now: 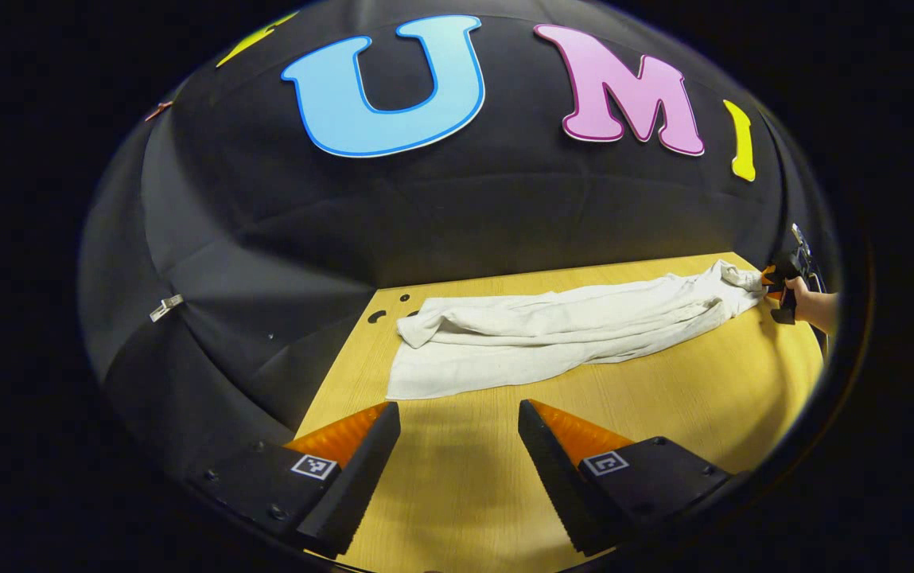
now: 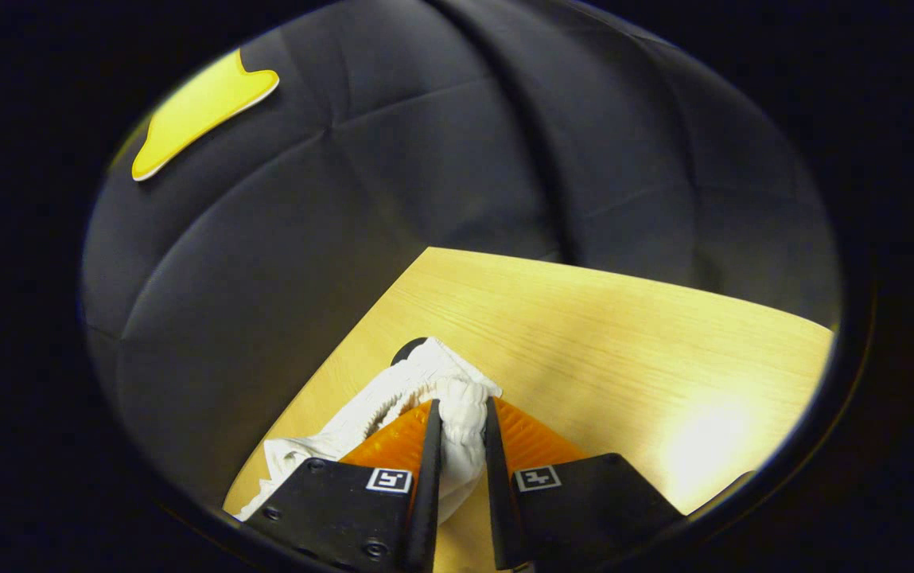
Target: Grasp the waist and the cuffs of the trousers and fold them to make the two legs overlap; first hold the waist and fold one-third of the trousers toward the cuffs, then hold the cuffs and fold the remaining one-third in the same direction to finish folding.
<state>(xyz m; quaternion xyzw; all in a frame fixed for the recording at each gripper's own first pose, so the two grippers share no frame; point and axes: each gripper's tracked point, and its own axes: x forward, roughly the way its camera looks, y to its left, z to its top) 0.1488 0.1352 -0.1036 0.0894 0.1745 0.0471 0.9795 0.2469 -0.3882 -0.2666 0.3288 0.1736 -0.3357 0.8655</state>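
White trousers (image 1: 552, 330) lie stretched across the wooden table (image 1: 663, 398), their legs roughly overlapped, one end spread flat at the left and the other bunched at the far right. My left gripper (image 1: 459, 422) hovers open over bare wood just in front of the left end, touching nothing. At the far right a hand holds my right gripper (image 1: 771, 280) against the bunched end. In the right gripper view, my right gripper (image 2: 463, 418) is shut on the gathered, elastic-looking end of the trousers (image 2: 457, 398), with both fingers pressing the cloth.
Black cloth walls close in behind and to the left of the table (image 2: 624, 350). Small dark holes (image 1: 381, 314) mark the table's far left corner, and another hole (image 2: 405, 350) sits beside the gripped cloth. Bare wood stretches in front of the trousers.
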